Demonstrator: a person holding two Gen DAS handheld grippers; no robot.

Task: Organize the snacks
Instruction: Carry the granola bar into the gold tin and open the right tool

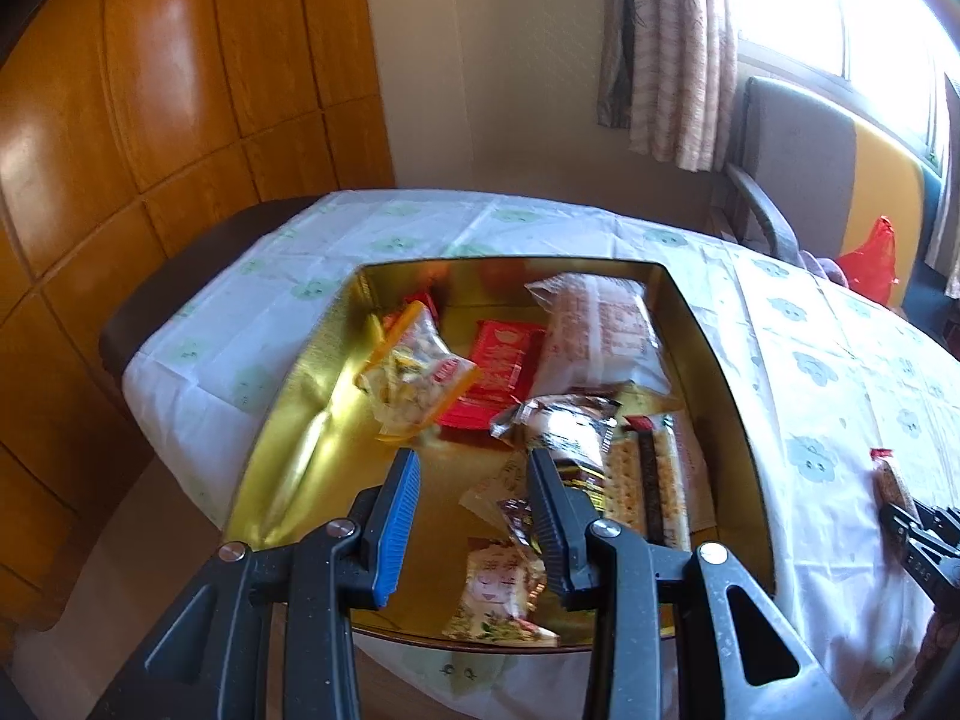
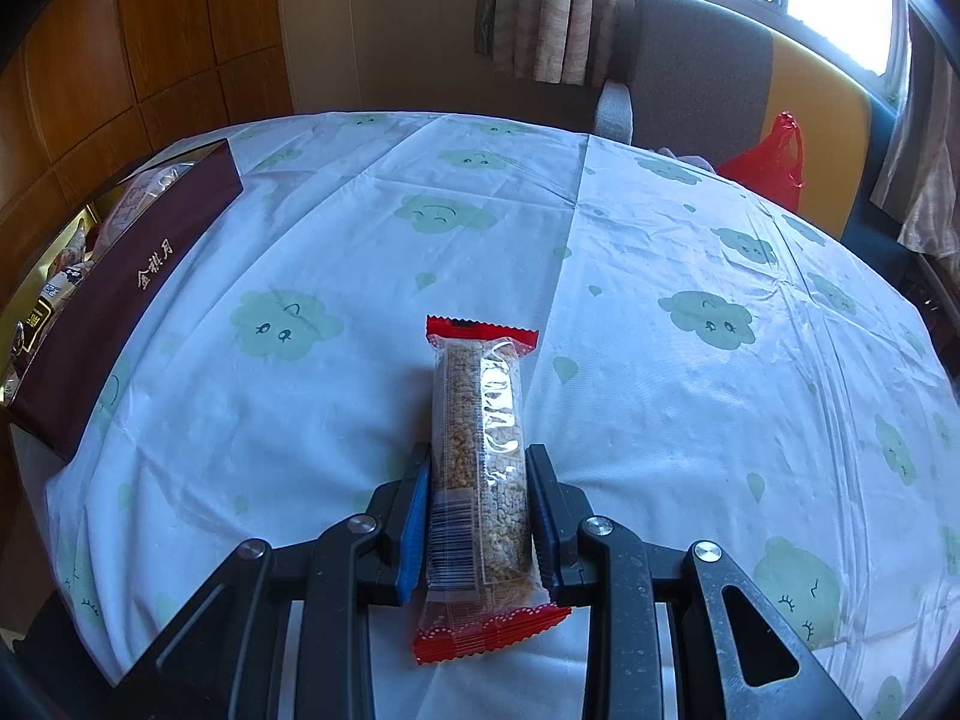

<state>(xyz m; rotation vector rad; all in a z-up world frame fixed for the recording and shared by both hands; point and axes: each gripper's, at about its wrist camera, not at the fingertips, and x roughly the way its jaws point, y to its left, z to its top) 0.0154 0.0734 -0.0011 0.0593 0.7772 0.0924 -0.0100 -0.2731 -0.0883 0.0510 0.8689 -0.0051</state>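
The right tool clamps one cereal bar lying on the desk. The left tool, parted and holding nothing, hangs above the box, where about eight snack packets lie.

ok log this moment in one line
left gripper: open over gold box | right gripper: shut on grain bar | bar outside box

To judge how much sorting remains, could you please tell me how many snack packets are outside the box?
1: the grain bar, clamped in the right gripper above the tablecloth. Table parts outside both views may hide more.
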